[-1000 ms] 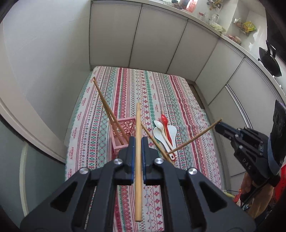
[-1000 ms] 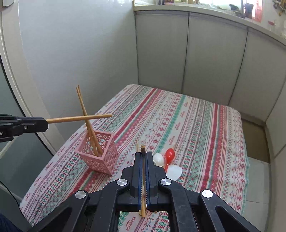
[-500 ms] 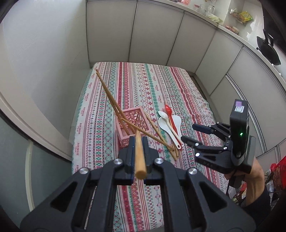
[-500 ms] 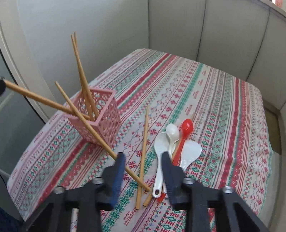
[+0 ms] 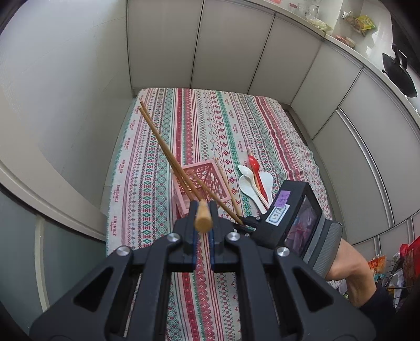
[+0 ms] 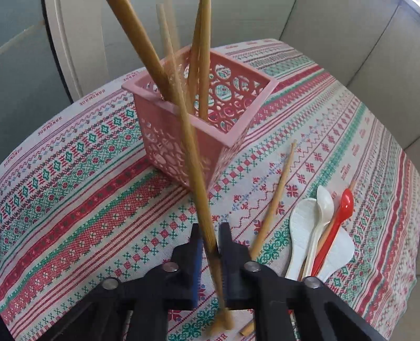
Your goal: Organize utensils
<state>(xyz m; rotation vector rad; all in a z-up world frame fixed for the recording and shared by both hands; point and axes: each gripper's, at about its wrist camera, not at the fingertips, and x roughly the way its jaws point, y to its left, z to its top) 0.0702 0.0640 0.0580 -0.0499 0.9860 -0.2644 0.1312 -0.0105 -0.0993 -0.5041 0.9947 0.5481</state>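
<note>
I was working in a home kitchen. My desk (image 5: 147,147) wore a striped, hand-stitched-looking tablecloth (image 5: 210,126) and sat tucked into a corner of pale cabinet doors (image 5: 225,44). At about one o'clock a white countertop (image 5: 367,55) ran above those doors, carrying glass jars (image 5: 311,10), snack packets (image 5: 363,22) and a black wok (image 5: 400,74). Chopsticks (image 6: 202,52) stood in a pink basket (image 6: 236,126), with serving spoons (image 6: 323,230) lying beside it.

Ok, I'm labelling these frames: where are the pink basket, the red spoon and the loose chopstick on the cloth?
pink basket (image 6: 244,131): right wrist view, front corner.
red spoon (image 6: 346,203): right wrist view, bowl.
loose chopstick (image 6: 278,191): right wrist view, mid-shaft.
</note>
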